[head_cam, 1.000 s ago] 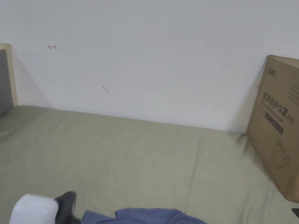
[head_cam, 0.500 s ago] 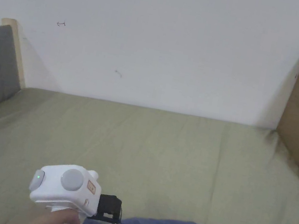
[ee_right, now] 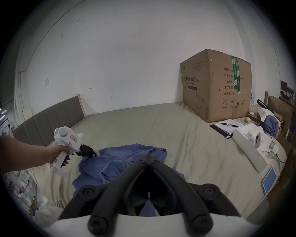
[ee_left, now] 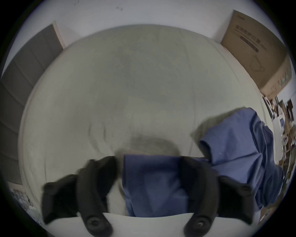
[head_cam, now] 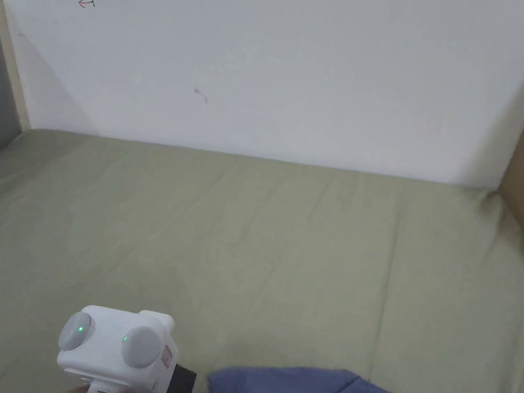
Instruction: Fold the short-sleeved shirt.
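We are spreading the crumpled blue cotton short-sleeved shirt on the olive-sheeted bed, the left gripper gaping around an edge, the right gripper clenched, apparently empty; next, flattening.

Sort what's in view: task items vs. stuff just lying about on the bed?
Job:
blue shirt
left gripper
right gripper

Lying about:
cardboard box
notepad with pen
white box
phone

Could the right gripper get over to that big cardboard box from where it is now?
Probably yes: between the right gripper and the cardboard box lies only bare green sheet. Its fingers look closed, with the blue shirt just beyond.
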